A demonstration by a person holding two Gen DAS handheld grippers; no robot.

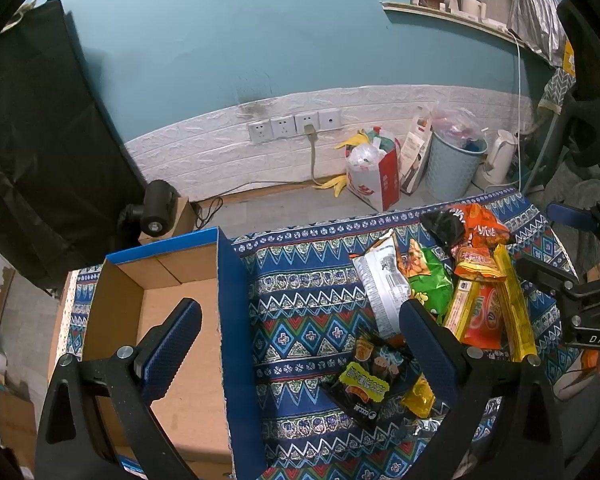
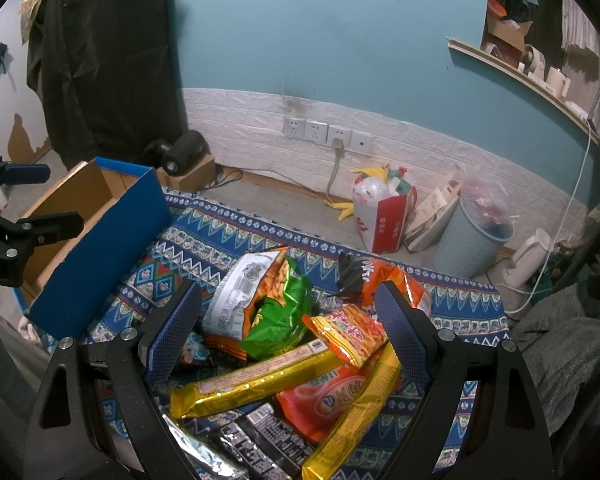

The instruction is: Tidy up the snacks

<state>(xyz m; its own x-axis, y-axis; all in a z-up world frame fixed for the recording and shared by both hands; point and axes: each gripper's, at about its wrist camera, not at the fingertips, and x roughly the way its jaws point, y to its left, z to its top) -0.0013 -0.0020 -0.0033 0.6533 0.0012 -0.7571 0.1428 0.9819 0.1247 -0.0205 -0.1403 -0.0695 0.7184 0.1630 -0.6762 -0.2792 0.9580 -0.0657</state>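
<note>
The left gripper (image 1: 300, 344) hangs with its jaws spread wide and nothing between them, one finger over the cardboard box (image 1: 172, 292) at 9 o'clock, the other at the edge of the snack pile at 3 o'clock. The box's near end is cut off by the frame and partly hidden by the gripper body. A black snack packet (image 1: 370, 380) lies just beside the right finger, which covers its far corner. The right gripper (image 2: 288, 332) is likewise released, wide apart above the heap on the patterned cloth (image 2: 220, 224): a green bag (image 2: 280, 316), two long yellow packets (image 2: 252, 380) crossing an orange bag (image 2: 328, 400). Dark foil wrappers at 6 o'clock run out of frame, their print unreadable.
</note>
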